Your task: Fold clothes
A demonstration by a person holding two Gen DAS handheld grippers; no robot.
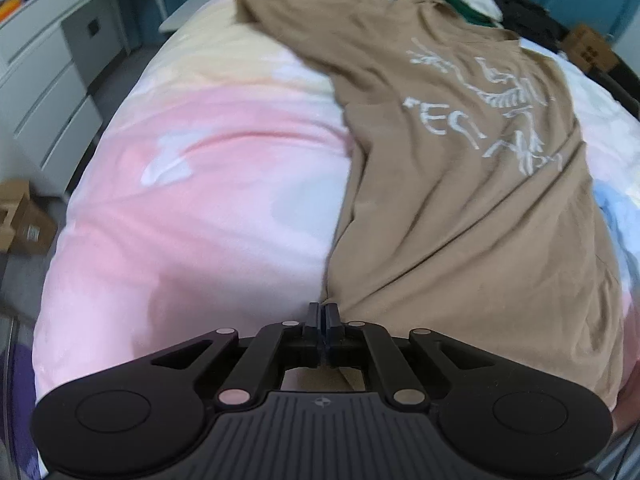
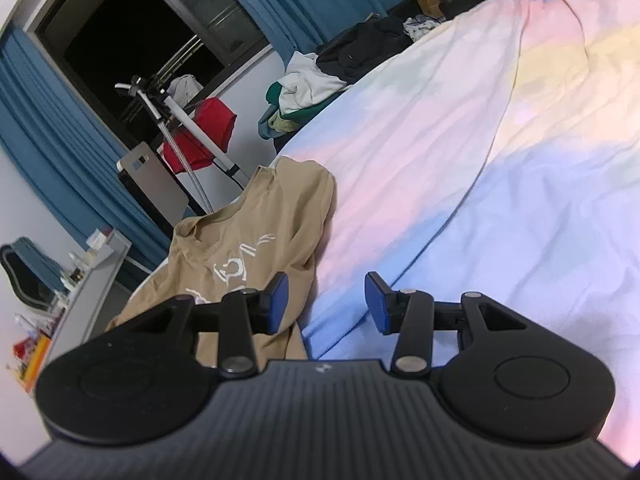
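The bed (image 1: pixel 192 200), under a pastel pink, yellow and blue cover, fills most of the room; a tan T-shirt (image 1: pixel 460 184) with a white print lies spread along its one side, a sleeve reaching toward the far end; a heap of other clothes (image 2: pixel 312 88) sits beyond it; the left gripper (image 1: pixel 323 312) has its jaws pressed together, pinching the shirt's near hem; the right gripper (image 2: pixel 326 300) hangs over the cover, jaws spread, holding nothing.

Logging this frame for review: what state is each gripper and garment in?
Left gripper: shut on the shirt's hem.
Right gripper: open, holding nothing.
Shirt: spread on the bed, print up, unfolded.
Clothes pile: heaped, unfolded.
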